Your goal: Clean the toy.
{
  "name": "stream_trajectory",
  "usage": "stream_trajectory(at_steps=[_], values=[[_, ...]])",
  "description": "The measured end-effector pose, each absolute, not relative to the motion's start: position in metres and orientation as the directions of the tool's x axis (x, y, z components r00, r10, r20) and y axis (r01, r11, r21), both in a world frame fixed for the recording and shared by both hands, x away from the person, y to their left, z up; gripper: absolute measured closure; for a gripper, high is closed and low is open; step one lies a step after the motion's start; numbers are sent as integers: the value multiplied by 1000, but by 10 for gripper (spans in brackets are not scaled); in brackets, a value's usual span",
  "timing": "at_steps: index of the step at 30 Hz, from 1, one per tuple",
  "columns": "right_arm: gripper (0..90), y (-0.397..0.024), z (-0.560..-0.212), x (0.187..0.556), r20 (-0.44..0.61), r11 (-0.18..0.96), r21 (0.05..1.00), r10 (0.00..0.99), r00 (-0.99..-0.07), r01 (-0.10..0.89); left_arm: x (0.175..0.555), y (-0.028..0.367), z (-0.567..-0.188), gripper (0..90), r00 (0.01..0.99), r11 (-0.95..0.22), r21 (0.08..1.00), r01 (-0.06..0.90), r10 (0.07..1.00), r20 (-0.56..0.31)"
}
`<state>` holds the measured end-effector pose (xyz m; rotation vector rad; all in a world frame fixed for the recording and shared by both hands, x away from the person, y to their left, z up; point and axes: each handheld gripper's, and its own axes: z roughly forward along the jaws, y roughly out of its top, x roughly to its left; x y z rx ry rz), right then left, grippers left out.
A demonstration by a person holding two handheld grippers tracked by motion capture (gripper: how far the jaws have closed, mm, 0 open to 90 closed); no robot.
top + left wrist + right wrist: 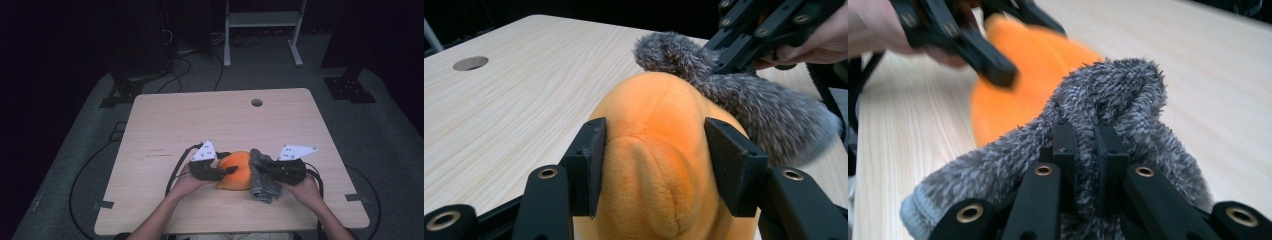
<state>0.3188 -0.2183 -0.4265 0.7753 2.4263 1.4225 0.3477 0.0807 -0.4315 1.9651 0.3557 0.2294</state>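
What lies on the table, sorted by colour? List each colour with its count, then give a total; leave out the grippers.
Orange: 1, the orange plush toy
Grey: 1, the grey fuzzy sock
Total: 2 things on the table

My table is pale wood with rounded corners, and a round cable hole sits in it well beyond my claws, near the far edge. Grey carpet spreads beneath it. Past the far edge a white metal frame stands on the floor, with black cables looping left of it. The room behind lies in darkness.
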Motion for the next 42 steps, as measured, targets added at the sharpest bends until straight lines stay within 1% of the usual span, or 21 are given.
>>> stream_trajectory(at_steps=[5, 10, 12, 14, 15, 16, 17, 18, 21, 22, 24, 27, 30, 32, 33, 34, 35, 36, 37, 38, 42], values=[[817, -233, -436, 317, 89, 412, 830, 567, -819, 376, 346, 83, -432, 469, 944, -388, 912, 133, 331, 3], [817, -230, -419, 320, 161, 285, 892, 527, -835, 352, 344, 83, -431, 484, 951, -395, 911, 116, 310, 14], [816, -221, -416, 325, 153, 307, 885, 517, -842, 349, 345, 84, -430, 466, 951, -388, 913, 130, 310, -3], [817, -211, -420, 326, 116, 358, 870, 519, -847, 338, 349, 84, -427, 334, 943, -379, 903, 200, 326, -72], [817, -209, -420, 325, 111, 359, 872, 515, -850, 332, 352, 83, -425, 238, 939, -378, 895, 236, 326, -110], [817, -207, -419, 323, 103, 365, 873, 513, -852, 325, 352, 81, -424, 187, 937, -385, 889, 247, 330, -117], [817, -206, -418, 322, 89, 375, 872, 512, -854, 316, 352, 78, -424, 176, 938, -403, 885, 235, 332, -98], [816, -205, -417, 320, 75, 383, 872, 511, -857, 305, 350, 76, -425, 219, 939, -421, 881, 216, 337, -69], [817, -207, -416, 316, 63, 385, 873, 520, -852, 299, 345, 74, -424, 423, 940, -428, 892, 148, 341, 8], [817, -208, -415, 316, 65, 377, 877, 522, -850, 299, 343, 73, -422, 457, 940, -420, 900, 113, 340, 41], [817, -210, -411, 314, 43, 373, 885, 532, -846, 279, 342, 72, -421, 500, 936, -405, 913, 48, 339, 101], [818, -210, -402, 315, 2, 363, 901, 546, -838, 239, 342, 72, -418, 507, 925, -365, 930, -51, 335, 182], [818, -209, -400, 323, 12, 340, 909, 557, -830, 241, 351, 76, -421, 491, 930, -355, 935, -15, 338, 143], [818, -203, -405, 327, -2, 381, 890, 553, -833, 251, 356, 77, -427, 380, 939, -375, 925, 62, 335, 73], [819, -198, -409, 327, 2, 394, 882, 547, -837, 259, 358, 79, -427, 293, 940, -351, 931, 101, 340, 27], [819, -195, -413, 327, 10, 385, 886, 540, -842, 258, 359, 82, -425, 238, 937, -321, 937, 139, 350, -19], [819, -192, -415, 326, 20, 378, 890, 528, -849, 256, 360, 84, -424, 242, 936, -307, 940, 149, 350, -34], [819, -189, -415, 325, 18, 381, 889, 522, -853, 252, 359, 85, -424, 295, 934, -300, 942, 151, 355, -37], [819, -186, -414, 322, 6, 392, 887, 517, -856, 243, 357, 86, -426, 360, 931, -314, 940, 135, 365, -11], [818, -185, -414, 320, -14, 406, 884, 520, -854, 233, 356, 87, -429, 394, 931, -319, 938, 136, 364, -11], [818, -195, -421, 318, 10, 416, 870, 523, -852, 265, 353, 90, -434, 422, 934, -321, 934, 156, 355, -34]])
